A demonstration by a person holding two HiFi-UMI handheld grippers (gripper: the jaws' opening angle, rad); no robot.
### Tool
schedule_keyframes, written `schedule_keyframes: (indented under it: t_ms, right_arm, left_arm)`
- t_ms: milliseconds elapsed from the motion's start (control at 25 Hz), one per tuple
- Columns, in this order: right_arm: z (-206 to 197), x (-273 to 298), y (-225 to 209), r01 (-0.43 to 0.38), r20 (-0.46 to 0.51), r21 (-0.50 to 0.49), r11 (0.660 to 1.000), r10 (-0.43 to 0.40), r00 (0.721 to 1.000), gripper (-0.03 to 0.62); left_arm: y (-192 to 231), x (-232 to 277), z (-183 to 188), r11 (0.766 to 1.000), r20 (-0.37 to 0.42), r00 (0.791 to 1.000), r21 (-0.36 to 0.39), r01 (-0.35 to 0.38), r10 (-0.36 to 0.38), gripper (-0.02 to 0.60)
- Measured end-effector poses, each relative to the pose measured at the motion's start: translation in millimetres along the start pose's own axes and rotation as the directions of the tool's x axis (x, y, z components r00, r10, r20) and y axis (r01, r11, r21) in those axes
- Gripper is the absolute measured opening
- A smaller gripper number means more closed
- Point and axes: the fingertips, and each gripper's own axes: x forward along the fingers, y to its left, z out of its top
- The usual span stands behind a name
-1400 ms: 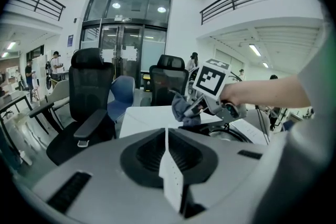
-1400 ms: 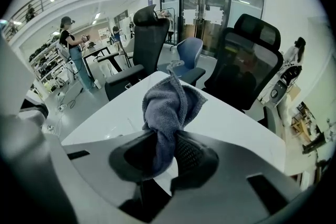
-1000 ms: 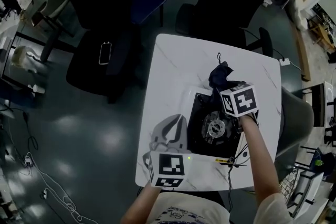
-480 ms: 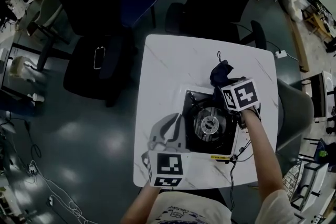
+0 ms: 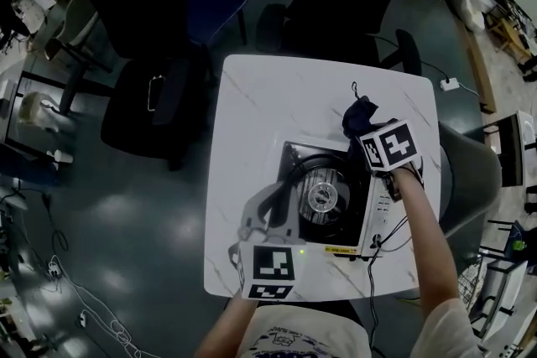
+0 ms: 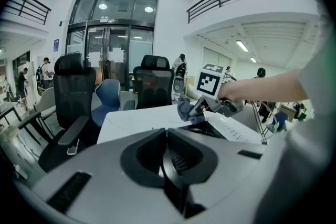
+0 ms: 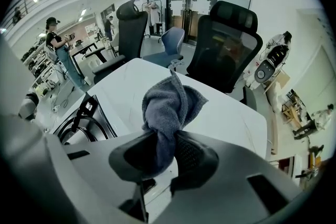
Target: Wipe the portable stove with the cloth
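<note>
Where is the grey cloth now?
In the head view, the cloth is pinched in the right gripper, at the far right corner of the portable stove.

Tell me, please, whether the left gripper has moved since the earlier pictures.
No: the left gripper stays at the table's near edge, left of the stove.

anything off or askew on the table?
Nothing stands out: portable stove sits flat on the table, no spill visible. Cloth is bunched in the right gripper; left gripper shut, empty.
</note>
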Motion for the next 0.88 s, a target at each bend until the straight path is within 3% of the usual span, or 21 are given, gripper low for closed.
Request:
schedule_keyframes:
  t_ms: [480,880]
  right_arm:
    - [-29,-9,-42,0.001,-0.004,0.047,0.999,0.000,1.000,0.097]
    - [-53,-19,-74,0.051,-0.003,0.058,0.997,-0.051,0.999,0.097]
  left_arm:
    - [-34,6,7,1.000,-0.008,1.000,0.010,-0.004,0.004,0.023]
    - [-58,11,8,1.000,-0.021,1.000,0.026,-0.002,0.003,0.023]
